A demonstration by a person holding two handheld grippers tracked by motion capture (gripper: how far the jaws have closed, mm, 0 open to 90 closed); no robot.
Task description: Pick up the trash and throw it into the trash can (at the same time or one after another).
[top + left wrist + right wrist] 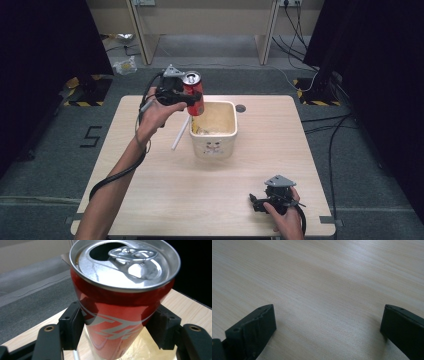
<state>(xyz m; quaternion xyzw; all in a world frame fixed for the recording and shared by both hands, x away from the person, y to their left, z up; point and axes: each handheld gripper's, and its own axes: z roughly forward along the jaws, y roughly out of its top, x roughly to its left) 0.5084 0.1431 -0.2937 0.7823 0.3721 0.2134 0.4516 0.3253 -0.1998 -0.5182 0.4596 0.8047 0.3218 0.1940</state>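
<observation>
A red drink can [194, 93] with an opened silver top hangs upright in the air over the left rim of a cream square bin [226, 141]. My left gripper [189, 98] is shut on the can. In the left gripper view the can [117, 315] stands between both black pads [72, 327], which press on its sides. Near the table's front right edge my right gripper [255, 201] rests low and open; in the right gripper view its fingertips [260, 320] stand wide apart over bare wood with nothing between them.
A white straw-like stick [180, 133] lies on the wooden table [150, 185] against the bin's left side. A dark round hole [240, 108] sits in the tabletop behind the bin. Cables and desk legs stand on the floor beyond the table.
</observation>
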